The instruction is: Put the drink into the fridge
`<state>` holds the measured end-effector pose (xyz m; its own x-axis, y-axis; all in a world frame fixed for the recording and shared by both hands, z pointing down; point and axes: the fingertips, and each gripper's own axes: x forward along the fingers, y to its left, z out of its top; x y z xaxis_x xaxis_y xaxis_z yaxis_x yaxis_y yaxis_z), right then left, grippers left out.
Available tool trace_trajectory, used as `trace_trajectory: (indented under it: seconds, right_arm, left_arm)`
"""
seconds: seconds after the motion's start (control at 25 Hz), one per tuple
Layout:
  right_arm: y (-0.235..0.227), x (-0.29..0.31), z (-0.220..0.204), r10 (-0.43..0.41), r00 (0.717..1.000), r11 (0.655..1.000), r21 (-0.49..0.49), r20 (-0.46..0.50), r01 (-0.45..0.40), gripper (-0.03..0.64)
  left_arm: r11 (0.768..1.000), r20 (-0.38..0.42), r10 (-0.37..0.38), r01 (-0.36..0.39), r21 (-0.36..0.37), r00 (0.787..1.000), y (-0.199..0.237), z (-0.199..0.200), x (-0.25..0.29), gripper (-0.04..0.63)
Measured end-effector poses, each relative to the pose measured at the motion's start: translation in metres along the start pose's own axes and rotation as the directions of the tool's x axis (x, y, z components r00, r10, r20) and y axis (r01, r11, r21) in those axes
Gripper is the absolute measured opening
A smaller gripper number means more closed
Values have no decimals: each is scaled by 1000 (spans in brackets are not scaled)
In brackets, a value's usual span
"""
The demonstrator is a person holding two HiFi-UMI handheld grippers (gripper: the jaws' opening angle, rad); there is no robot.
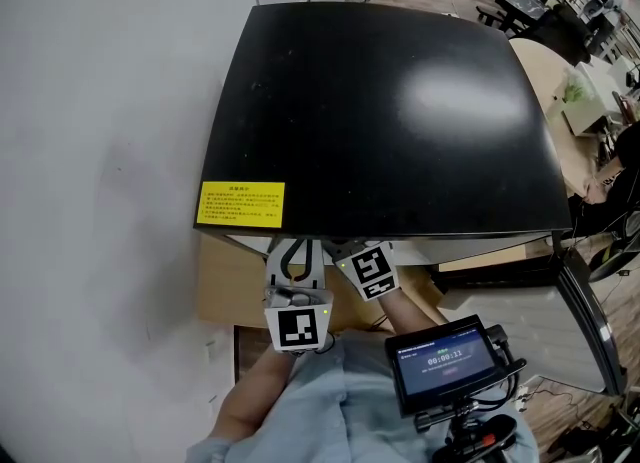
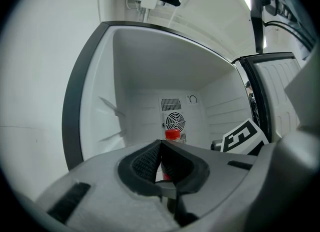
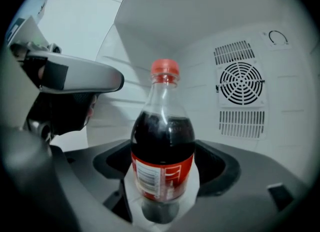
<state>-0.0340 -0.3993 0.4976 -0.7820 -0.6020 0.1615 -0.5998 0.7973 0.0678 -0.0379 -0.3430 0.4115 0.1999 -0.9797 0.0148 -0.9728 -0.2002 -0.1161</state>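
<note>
The drink, a cola bottle (image 3: 162,141) with a red cap and red label, stands upright on the white floor inside the open fridge (image 3: 150,20). My right gripper (image 3: 165,165) is open around its lower half, with the pads just off the bottle's sides. My left gripper (image 2: 160,148) is shut on nothing at the fridge mouth, to the left of the right one. Past its tips only the bottle's red cap (image 2: 172,135) shows. In the head view both grippers (image 1: 295,256) sit under the front edge of the fridge's black top (image 1: 380,121).
The fridge door (image 2: 280,90) stands open on the right. A fan grille (image 3: 241,83) is on the back wall behind the bottle, and ribbed side walls (image 2: 107,116) close in on both sides. A yellow sticker (image 1: 240,204) marks the top's front left corner. A screen device (image 1: 445,361) hangs near my body.
</note>
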Motion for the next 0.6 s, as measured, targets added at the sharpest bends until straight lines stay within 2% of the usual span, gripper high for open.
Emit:
trace_trajectory:
  seconds: [0.36,0.6]
  right_arm:
    - [2,-24,11,-35,999,999,-5,22,35,397]
    - [10,-63,24,-162,985,987,14,55,161,387]
  left_arm:
    - [1000,-19,-4,3,-27,1000,-6,-4,-13,9]
    - [999,16,-35,36,-29,999,-3,4,-38,9]
